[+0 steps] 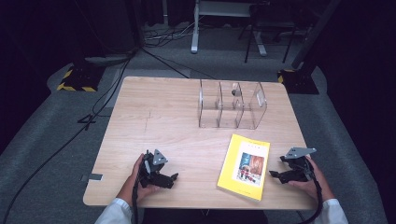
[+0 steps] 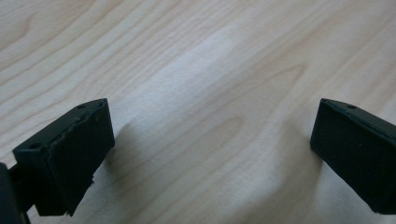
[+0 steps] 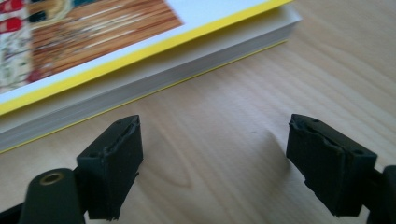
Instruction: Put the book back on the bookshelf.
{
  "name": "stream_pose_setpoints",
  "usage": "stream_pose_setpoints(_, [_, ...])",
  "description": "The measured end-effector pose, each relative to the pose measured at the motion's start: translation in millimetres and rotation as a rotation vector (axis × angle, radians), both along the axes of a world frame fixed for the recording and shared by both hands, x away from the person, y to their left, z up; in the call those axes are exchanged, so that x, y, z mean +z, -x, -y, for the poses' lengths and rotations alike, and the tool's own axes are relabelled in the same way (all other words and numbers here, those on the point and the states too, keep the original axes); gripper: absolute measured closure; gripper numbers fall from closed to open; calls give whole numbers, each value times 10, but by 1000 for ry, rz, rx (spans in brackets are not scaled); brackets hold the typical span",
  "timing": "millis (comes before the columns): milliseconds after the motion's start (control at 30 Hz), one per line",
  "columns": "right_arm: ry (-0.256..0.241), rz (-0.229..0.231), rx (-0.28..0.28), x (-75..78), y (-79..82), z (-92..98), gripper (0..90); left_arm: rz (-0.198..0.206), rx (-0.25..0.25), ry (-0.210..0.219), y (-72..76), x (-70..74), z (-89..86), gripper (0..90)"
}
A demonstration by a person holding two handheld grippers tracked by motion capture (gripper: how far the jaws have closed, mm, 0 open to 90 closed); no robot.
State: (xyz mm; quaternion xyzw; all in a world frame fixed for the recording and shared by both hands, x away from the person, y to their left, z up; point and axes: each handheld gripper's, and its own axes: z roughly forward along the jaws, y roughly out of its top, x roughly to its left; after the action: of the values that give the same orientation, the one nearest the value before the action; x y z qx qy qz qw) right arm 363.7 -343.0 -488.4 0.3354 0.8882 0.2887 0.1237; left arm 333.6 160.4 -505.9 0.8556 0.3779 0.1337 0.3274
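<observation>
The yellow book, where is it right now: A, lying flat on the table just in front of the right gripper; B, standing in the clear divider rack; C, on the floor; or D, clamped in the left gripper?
A: the yellow book lies flat on the table, its page edge just ahead of the open right gripper, nearer than the clear rack.

white sleeves on both arms, black left gripper (image 1: 173, 178) and right gripper (image 1: 272, 174) — each topped by a grey three-cornered plate — chunky black jaws with small screw holes.
</observation>
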Motion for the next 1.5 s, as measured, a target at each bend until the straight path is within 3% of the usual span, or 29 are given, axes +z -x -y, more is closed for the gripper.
stream_pose_setpoints(100, [36,-55,99,30,45,-107,170,-2,-14,-2,-9,2,1,2])
stream_pose_setpoints(233, [103,-103,184,74,64,-263,160,3,-36,-1,-9,-1,12,2])
stream_pose_setpoints(300, [113,-107,198,78,63,-287,161,1,-38,0,-4,-1,15,2])
stream_pose_setpoints(367, [156,-137,212,100,40,-379,152,-4,-41,1,2,0,19,3])
stream_pose_setpoints(467, [168,-152,214,106,37,-417,148,1,-51,-3,11,1,30,2])
stream_pose_setpoints(567, [192,-164,231,100,46,-482,97,6,-54,-4,25,-1,56,2])
stream_pose_setpoints(733, [186,-159,237,92,70,-479,91,0,-57,-2,37,2,96,2])
stream_pose_setpoints(833, [230,-178,299,109,139,-518,92,0,-54,-2,38,2,100,2])
stream_pose_setpoints(900, [252,-191,305,117,154,-542,91,3,-50,1,41,-1,105,2])
stream_pose_setpoints(1000, [244,-192,276,112,146,-585,80,0,-50,1,49,0,125,4])
stream_pose_setpoints(1100, [222,-174,282,95,155,-596,64,11,-61,-9,64,3,171,6])
stream_pose_setpoints(1200, [136,-120,302,62,196,-555,102,4,-98,-5,89,4,254,6])
stream_pose_setpoints(1267, [78,-82,276,63,211,-501,215,4,-141,-8,107,8,329,6])
stream_pose_setpoints(1367, [22,-71,259,47,210,-461,218,-4,-180,-6,122,14,437,12])
stream_pose_setpoints(1433, [0,-59,245,45,210,-467,218,3,-214,8,146,28,530,58])
stream_pose_setpoints(1500, [-36,-32,238,87,211,-486,218,0,-271,28,153,52,624,192])
